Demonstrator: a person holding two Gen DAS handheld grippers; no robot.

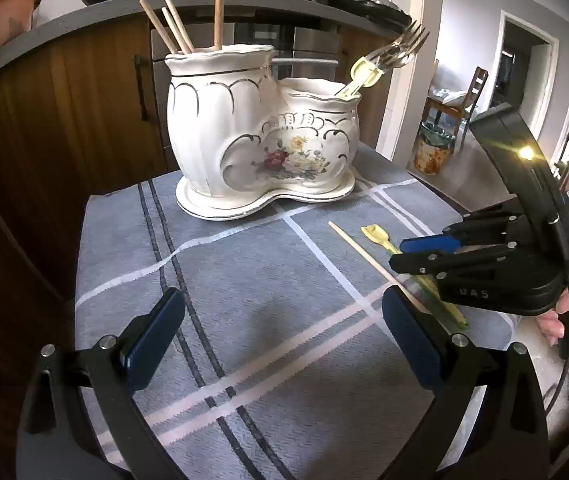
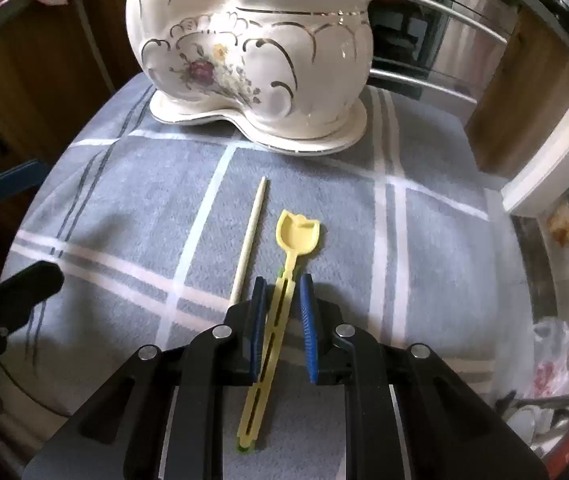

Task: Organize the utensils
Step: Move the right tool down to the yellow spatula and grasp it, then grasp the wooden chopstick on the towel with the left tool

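One two-compartment ceramic utensil holder (image 1: 262,128) stands at upper centre. Four wooden sticks (image 1: 172,28) rise from its taller compartment; forks (image 1: 402,50), count unclear, occupy the lower. On the cloth (image 1: 244,300), lower right: one chopstick (image 2: 249,240), one yellow plastic spoon (image 2: 284,276).

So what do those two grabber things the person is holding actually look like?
Both are black plastic frames with silver bolts and two blue pads on the fingers. The right gripper has pale lettering on its body, a small glowing light on top and a black cable looping below. The left gripper shows the same black arms and blue pads.
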